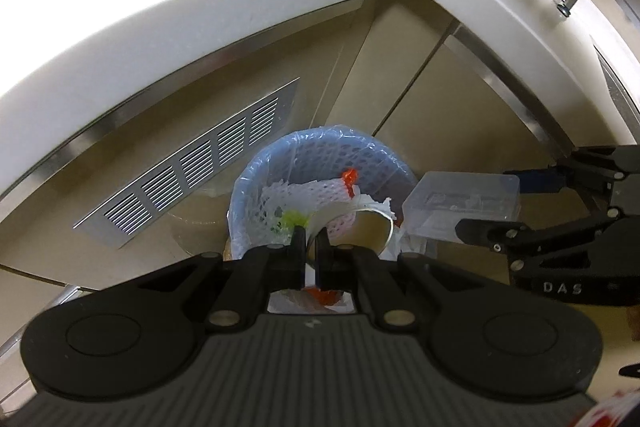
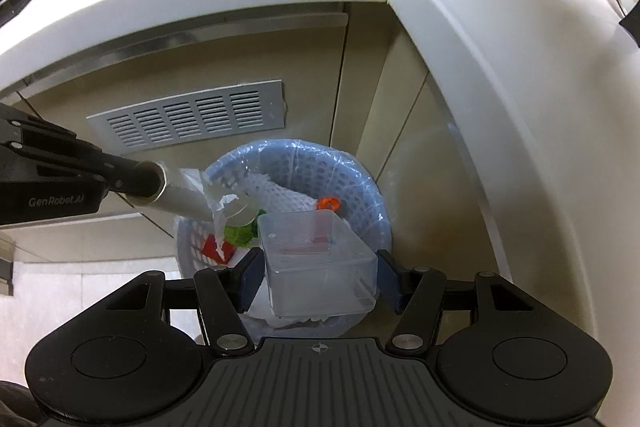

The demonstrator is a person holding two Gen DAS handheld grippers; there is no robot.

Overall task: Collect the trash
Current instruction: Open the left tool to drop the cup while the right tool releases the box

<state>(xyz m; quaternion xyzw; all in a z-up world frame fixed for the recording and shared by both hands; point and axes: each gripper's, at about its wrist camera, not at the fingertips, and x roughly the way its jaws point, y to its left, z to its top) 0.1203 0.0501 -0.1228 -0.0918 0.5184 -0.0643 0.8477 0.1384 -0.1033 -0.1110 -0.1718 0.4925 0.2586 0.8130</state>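
- The left hand-held gripper (image 1: 309, 241) is fully closed, its jaws pinching the wall of a cardboard tube (image 2: 180, 201) that angles down toward the bin.
- The right hand-held gripper (image 2: 320, 279) stands about half open, and its blue pads (image 2: 252, 281) press the two sides of a clear plastic box (image 2: 320, 267), so the box is held.
- Both pieces of trash hang over the blue mesh waste bin (image 2: 360, 195), which sits on the floor in the corner where two cabinet fronts meet.
- The bin is lined with a clear bag and already holds white foam netting (image 1: 304, 197), something green and red scraps.
- The step in hand looks like the drop. It would go best if each piece were brought well inside the rim before letting go, since the box hangs near the bin's near edge and could tip out.
- The tube is long; released at a slant it may catch on the rim or the netting, so it is better pointed down into the opening.
- A metal vent grille (image 2: 188, 119) is set in the cabinet just behind the bin.
- The white surface (image 1: 200, 7) overhangs above, and it leaves the opening clear from this side.
- The two grippers are close together, so they should let go without knocking each other.
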